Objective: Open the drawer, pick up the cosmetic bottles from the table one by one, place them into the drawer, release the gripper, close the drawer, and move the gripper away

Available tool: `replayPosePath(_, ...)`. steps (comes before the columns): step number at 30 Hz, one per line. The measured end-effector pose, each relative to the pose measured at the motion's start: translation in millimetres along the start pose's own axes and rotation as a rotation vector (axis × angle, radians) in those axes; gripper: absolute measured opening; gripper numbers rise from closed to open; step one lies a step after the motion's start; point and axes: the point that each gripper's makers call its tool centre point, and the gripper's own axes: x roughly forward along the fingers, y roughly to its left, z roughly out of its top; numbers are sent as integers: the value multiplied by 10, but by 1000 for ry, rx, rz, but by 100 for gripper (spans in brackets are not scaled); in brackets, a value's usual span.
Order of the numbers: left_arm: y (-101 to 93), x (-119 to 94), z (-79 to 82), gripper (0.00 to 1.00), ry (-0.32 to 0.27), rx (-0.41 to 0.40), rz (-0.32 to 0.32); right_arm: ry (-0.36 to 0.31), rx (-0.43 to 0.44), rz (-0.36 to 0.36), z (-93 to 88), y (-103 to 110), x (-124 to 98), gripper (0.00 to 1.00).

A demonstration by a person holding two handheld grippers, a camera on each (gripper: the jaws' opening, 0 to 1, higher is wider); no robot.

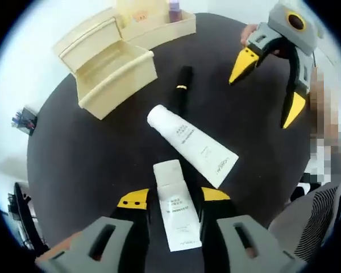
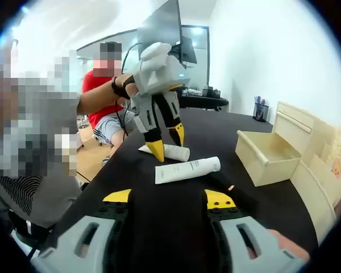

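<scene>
A small white tube (image 1: pixel 173 213) lies on the round black table (image 1: pixel 91 159) between the jaws of my left gripper (image 1: pixel 174 197), which is open with a gap on each side of the tube. A larger white tube (image 1: pixel 190 142) lies just beyond, and past it a slim black bottle (image 1: pixel 182 88) with a gold ring. The cream drawer (image 1: pixel 111 71) stands pulled out, nothing showing inside it. My right gripper (image 1: pixel 267 88) hovers open at the far right. In the right gripper view my right gripper (image 2: pixel 168 197) is open over bare table, facing the left gripper (image 2: pixel 167 143), small tube (image 2: pixel 176 152), larger tube (image 2: pixel 187 169) and drawer (image 2: pixel 267 156).
A cream organiser (image 1: pixel 159 25) with a small bottle in it stands behind the drawer. A person in a red shirt (image 2: pixel 99 96) sits beyond the table, near a monitor (image 2: pixel 190 42). The table edge (image 2: pixel 96 182) runs close on the left.
</scene>
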Motion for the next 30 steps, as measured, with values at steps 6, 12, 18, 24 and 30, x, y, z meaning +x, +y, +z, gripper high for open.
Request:
replayPosePath(6, -82, 65, -52, 21, 0, -84, -50, 9, -1, -2, -22, 14, 10, 43)
replayPosePath(12, -152, 64, -85, 19, 4, -100, -40, 13, -2, -3, -31, 20, 12, 43)
replayPosePath(18, -131, -13, -52, 18, -11, -89, -1, 14, 0, -5, -40, 27, 17, 43)
replayPosePath(24, 49, -183, 71, 18, -111, -88, 81, 14, 1, -9, -41, 4, 5, 43)
replayPosePath(30, 159, -370, 151, 17, -202, -125, 101, 16, 3, -11, -43, -19, -4, 43)
